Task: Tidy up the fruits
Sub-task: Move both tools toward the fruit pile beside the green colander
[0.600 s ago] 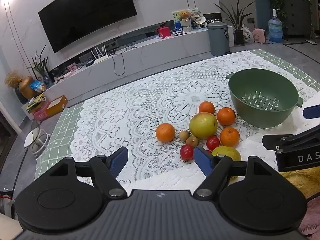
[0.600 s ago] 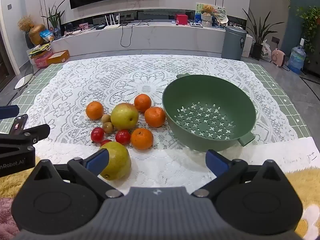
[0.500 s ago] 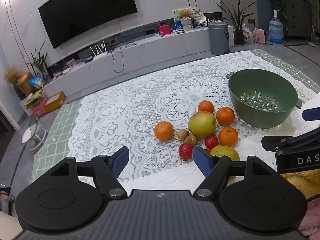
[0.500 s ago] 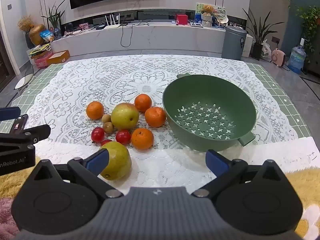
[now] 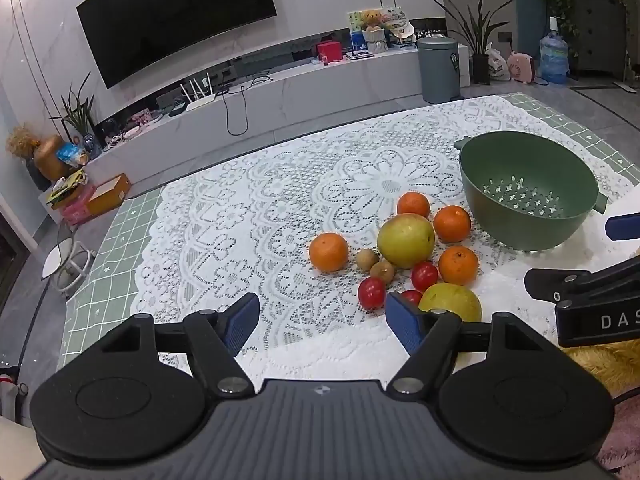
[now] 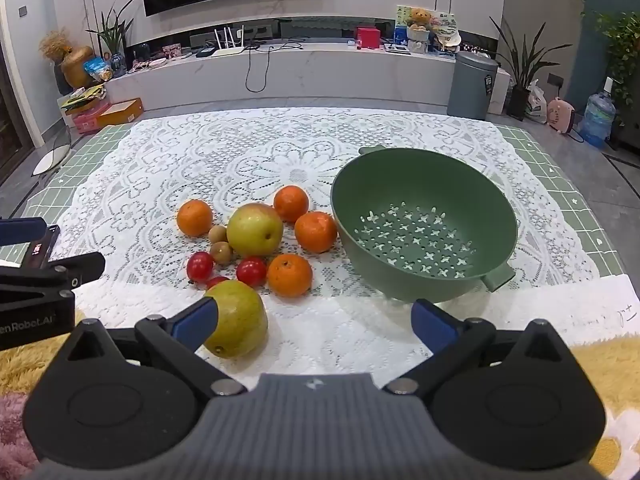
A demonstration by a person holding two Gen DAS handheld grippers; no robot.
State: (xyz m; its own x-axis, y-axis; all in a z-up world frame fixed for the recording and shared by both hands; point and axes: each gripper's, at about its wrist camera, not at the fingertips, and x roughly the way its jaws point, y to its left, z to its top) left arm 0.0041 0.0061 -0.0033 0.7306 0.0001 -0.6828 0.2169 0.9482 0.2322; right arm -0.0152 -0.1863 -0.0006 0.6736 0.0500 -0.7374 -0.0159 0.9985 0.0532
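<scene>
Fruit lies in a cluster on the lace tablecloth [image 6: 240,152]: several oranges [image 6: 289,274], a large yellow-green apple [image 6: 255,229], a second apple [image 6: 236,319] nearest me, small red fruits [image 6: 251,271] and two small brown ones [image 6: 221,252]. To their right stands an empty green colander [image 6: 424,224], also in the left wrist view as the colander [image 5: 528,188]. My left gripper [image 5: 322,322] hovers open near the table's front, left of the cluster. My right gripper [image 6: 314,326] is open, its left pad just in front of the near apple [image 5: 454,302].
Beyond the table's far edge run a low white TV bench [image 6: 280,72], a grey bin [image 6: 472,84] and potted plants. A yellow furry cover [image 6: 592,368] lies at the near edge. Green tiled matting [image 5: 112,248] borders the lace.
The left wrist view has shifted slightly, the fruit now sitting a little higher and further left in it. The right gripper has not visibly moved.
</scene>
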